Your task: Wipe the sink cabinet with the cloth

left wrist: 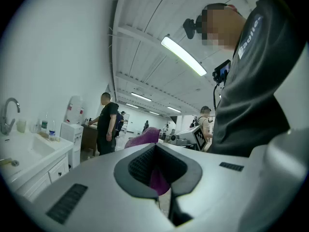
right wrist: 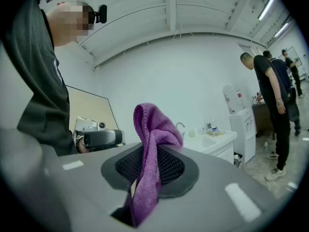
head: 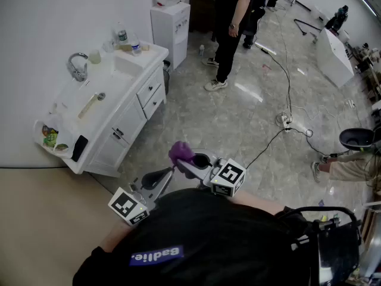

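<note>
Currently the right tool (right wrist: 155,149) is clamped on the purple cloth (right wrist: 153,127), which runs through the hollow between its pads. The left tool (left wrist: 155,148) is drawn closed as well. A darker purple fold shows between its pads, so it seems to nip a corner of the same cloth, though that grip is less plain. Both tools sit close to the person's chest, tip to tip, with the cloth bunched where they meet.

The cloth is soft, nappy microfibre. It stands in a folded loop above the right tool's jaws, and a tail hangs below them.

The white sink cabinet (head: 128,121) is at about 10 o'clock from the tools and well apart from them, so no wiping has begun; the step in hand looks like carrying the cloth over. To do it well, I would let one tool hold the cloth and shake the loop out, so that a broad face meets the cabinet rather than a wad. Then I would press lightly and stroke along the drawer fronts and top.

Near the faucet (head: 76,65), at 11 o'clock, stand a bottle (head: 122,36) and other small items, which a careless sweep could topple.
</note>
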`<state>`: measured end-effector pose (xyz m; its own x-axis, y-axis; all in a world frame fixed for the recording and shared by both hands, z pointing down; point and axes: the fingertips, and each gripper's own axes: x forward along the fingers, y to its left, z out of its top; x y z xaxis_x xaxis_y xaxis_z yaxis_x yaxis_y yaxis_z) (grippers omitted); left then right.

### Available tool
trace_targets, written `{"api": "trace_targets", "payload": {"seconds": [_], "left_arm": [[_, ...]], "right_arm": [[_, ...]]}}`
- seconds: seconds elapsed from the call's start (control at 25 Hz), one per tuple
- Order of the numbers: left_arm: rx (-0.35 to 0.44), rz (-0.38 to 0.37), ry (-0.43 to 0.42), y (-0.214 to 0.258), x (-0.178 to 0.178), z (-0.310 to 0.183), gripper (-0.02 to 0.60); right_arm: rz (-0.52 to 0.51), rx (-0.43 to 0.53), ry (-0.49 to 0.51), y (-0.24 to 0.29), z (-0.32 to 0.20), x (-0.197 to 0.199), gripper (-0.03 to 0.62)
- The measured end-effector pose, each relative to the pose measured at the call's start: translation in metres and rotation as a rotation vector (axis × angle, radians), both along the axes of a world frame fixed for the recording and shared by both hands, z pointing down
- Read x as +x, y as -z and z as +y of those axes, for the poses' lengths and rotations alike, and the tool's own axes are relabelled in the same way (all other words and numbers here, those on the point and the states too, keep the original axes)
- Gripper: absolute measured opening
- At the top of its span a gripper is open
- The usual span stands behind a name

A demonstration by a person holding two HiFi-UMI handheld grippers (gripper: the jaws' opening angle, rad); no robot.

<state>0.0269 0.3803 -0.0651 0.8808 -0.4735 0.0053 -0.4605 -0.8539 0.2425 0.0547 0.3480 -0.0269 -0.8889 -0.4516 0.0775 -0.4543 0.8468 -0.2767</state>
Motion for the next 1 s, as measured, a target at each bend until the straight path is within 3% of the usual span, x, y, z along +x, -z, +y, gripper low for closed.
{"api": "trace_targets", "payload": {"seconds": [0.68, 1.0], "left_arm": [[-0.005, -0.001, 0.006, -0.003, -0.001, -0.001, 0.000], [-0.016, -0.017, 0.030, -0.011, 0.024, -0.028, 0.000]], "right_arm": [[-0.024, -0.035, -0.011, -0.006, 0.001, 0.002, 0.071], [-0.009, -0.042, -0.069, -0.020, -0.028, 0.041, 0.071]]}}
